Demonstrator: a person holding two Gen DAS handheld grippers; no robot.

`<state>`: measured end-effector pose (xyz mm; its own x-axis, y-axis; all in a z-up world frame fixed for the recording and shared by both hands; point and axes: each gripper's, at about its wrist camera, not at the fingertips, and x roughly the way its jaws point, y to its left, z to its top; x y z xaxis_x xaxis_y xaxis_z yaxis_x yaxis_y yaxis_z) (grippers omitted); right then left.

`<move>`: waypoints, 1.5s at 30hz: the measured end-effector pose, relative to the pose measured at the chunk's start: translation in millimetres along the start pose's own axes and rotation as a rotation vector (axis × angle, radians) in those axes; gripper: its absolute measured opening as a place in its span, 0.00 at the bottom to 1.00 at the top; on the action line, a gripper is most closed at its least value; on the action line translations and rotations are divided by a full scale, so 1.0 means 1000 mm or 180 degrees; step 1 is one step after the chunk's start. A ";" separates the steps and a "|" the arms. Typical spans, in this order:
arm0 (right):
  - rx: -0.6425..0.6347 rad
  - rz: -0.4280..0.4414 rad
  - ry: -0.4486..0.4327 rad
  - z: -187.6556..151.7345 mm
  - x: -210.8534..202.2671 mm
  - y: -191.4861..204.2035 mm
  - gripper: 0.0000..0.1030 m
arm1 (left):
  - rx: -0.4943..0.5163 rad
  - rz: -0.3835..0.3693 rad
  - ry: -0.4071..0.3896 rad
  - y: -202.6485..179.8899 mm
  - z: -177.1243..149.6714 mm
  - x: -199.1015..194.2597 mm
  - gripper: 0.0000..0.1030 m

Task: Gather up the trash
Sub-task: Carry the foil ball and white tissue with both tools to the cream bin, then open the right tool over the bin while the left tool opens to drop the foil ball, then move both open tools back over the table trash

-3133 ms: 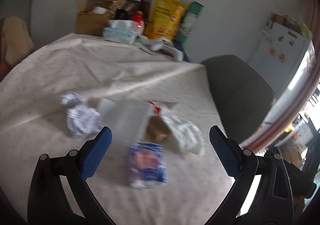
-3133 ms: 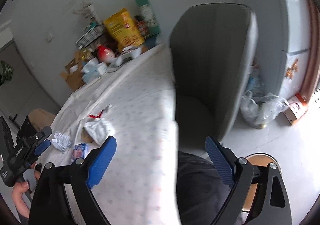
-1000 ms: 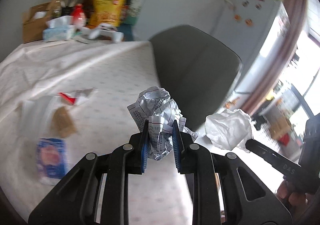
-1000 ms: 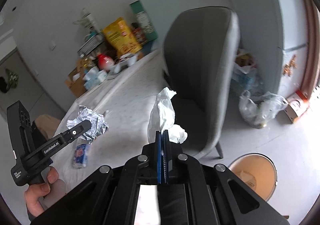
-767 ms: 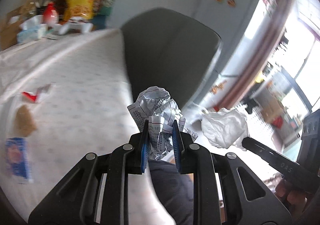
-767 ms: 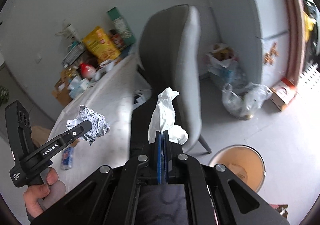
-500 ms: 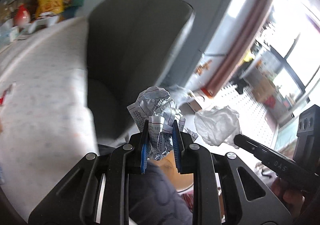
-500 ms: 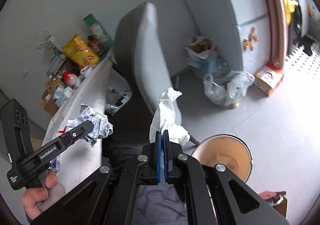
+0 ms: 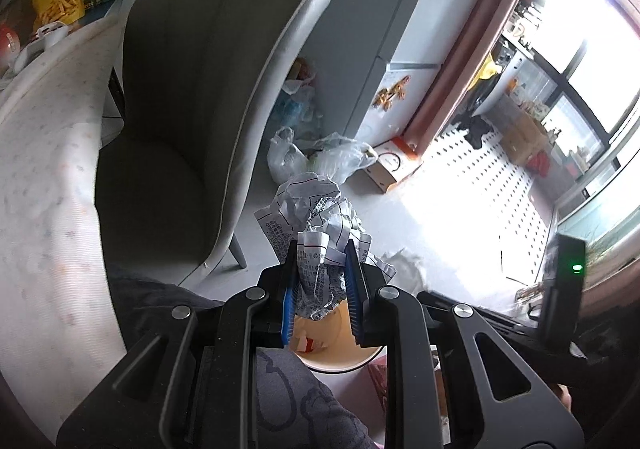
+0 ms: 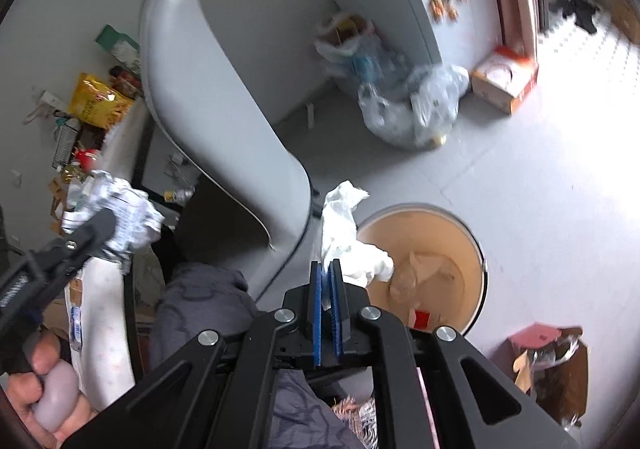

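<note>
Two grippers hang above a grey floor [image 10: 520, 177], beside a big grey chair [image 9: 208, 69] pushed up to a cloth-covered table [image 9: 44, 177]. Under them stands a round tan bin [image 10: 472, 249], open, with a few scraps and a red bit at its bottom. Against the wall behind lie clear plastic bags [image 10: 408, 109] and a white and orange box [image 10: 504, 81].

The left gripper [image 9: 320, 289] has its jaws narrow, clamped on a crumpled ball of printed paper [image 9: 312, 217] that sticks up past the blue pads; in the left wrist view the bin's rim shows just beneath it.

The right gripper [image 10: 328, 309] pinches a crumpled white tissue [image 10: 344, 237] by its lower edge, its jaws just starting to open, the tissue hanging at the bin's near rim.
</note>
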<state>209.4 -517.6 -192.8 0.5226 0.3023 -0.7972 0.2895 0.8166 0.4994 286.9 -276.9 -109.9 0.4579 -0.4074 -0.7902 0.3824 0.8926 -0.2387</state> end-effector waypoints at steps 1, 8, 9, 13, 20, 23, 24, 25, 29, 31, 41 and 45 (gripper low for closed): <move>0.0049 0.0040 0.0075 -0.001 0.006 -0.005 0.09 | 0.0008 0.0005 0.0029 -0.001 -0.001 0.003 0.21; 0.0219 -0.0039 0.0039 -0.005 0.007 -0.029 0.57 | 0.0066 -0.0026 0.0166 -0.007 -0.001 0.020 0.21; 0.0264 -0.0038 0.0023 -0.004 0.004 -0.033 0.57 | 0.0075 -0.0041 0.0185 -0.010 -0.003 0.021 0.21; 0.0344 -0.0143 -0.0167 0.003 -0.019 -0.048 0.57 | 0.0157 -0.0145 0.0275 -0.026 -0.005 0.029 0.22; 0.0463 -0.0291 -0.0529 0.011 -0.061 -0.061 0.63 | 0.0373 -0.0276 0.0272 -0.053 -0.010 0.029 0.73; 0.0460 -0.0301 -0.0603 0.013 -0.068 -0.061 0.65 | 0.0288 -0.0266 0.0232 -0.046 -0.007 0.023 0.80; 0.0454 -0.0294 -0.0614 0.013 -0.070 -0.060 0.65 | 0.0239 -0.0298 0.0196 -0.041 -0.005 0.018 0.81; 0.0435 -0.0279 -0.0617 0.013 -0.070 -0.057 0.65 | 0.0217 -0.0298 0.0175 -0.038 -0.004 0.016 0.84; 0.0334 -0.0238 -0.0608 0.015 -0.068 -0.041 0.75 | 0.0122 -0.0180 0.0025 -0.022 0.003 -0.004 0.88; 0.0240 -0.0238 -0.0628 0.015 -0.069 -0.029 0.82 | 0.0065 -0.0107 -0.0068 -0.010 0.005 -0.018 0.91; -0.0246 -0.0005 -0.0737 0.015 -0.071 0.055 0.93 | -0.0382 0.0283 -0.0486 0.067 0.001 -0.089 0.94; -0.0374 0.0040 -0.0729 0.015 -0.068 0.083 0.93 | -0.0536 0.0380 -0.0624 0.097 -0.007 -0.115 0.94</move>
<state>209.8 -477.6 -92.7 0.6975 0.2044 -0.6868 0.1936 0.8691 0.4552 265.8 -141.8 -46.6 0.6444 -0.3125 -0.6979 0.1853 0.9493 -0.2539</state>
